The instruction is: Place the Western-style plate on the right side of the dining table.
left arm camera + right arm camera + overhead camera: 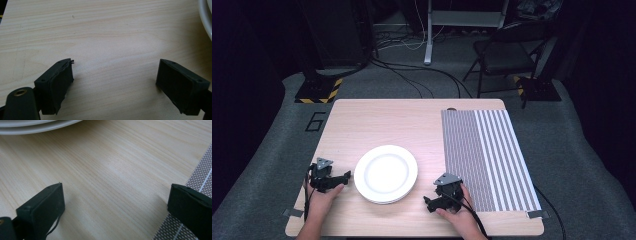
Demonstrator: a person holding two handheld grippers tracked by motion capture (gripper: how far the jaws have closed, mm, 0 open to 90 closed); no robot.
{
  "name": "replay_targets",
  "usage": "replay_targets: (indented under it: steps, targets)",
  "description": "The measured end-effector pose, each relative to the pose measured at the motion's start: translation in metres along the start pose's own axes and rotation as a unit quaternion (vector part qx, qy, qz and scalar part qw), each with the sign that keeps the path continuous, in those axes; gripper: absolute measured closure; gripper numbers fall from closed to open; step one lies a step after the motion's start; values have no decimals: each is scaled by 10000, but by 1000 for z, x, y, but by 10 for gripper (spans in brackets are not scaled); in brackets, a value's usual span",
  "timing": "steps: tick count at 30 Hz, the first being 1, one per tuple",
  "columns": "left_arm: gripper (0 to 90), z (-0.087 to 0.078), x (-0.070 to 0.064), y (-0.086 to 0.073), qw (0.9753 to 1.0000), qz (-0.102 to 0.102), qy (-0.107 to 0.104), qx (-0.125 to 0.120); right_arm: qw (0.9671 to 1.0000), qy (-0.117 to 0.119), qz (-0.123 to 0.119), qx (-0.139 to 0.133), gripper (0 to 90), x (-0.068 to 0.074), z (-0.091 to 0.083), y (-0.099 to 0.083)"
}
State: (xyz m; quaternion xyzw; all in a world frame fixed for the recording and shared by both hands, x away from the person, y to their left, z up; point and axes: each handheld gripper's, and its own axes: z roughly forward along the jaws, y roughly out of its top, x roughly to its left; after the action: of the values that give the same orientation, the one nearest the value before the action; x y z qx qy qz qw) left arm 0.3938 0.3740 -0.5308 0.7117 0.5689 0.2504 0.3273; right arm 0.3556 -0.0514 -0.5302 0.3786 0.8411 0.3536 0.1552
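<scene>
Flanking round plates point(386, 173), claws agape.

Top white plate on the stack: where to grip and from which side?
Probably the rim of the top plate. It lies flat on a stack, so only the thin raised edge offers purchase. The left gripper sits open beside its left edge on the table; come in low from there, one jaw under the lip, one over.

Two stacked plates point(386, 174), one placemat point(487, 157)
</scene>
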Motion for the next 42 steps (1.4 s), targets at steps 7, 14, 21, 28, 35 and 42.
replay_targets:
  steps: [7,14,21,28,35,42]
  targets:
    - [138,0,0,0,10000,-2,12,8,10000,17,19,-4,9,0,0,0]
    - [142,0,0,0,10000,9,2,13,10000,27,-6,5,0,0,0,0]
    - [143,0,0,0,10000,4,-4,24,10000,26,-51,25,0,0,-1,-1]
    - [143,0,0,0,10000,-3,-8,22,10000,26,-47,25,0,0,-1,-1]
    - [163,-1,0,0,10000,-38,-1,19,10000,8,0,14,0,1,0,0]
    - [295,-8,0,2,9995,-248,152,157,10000,-45,34,-31,23,1,0,0]
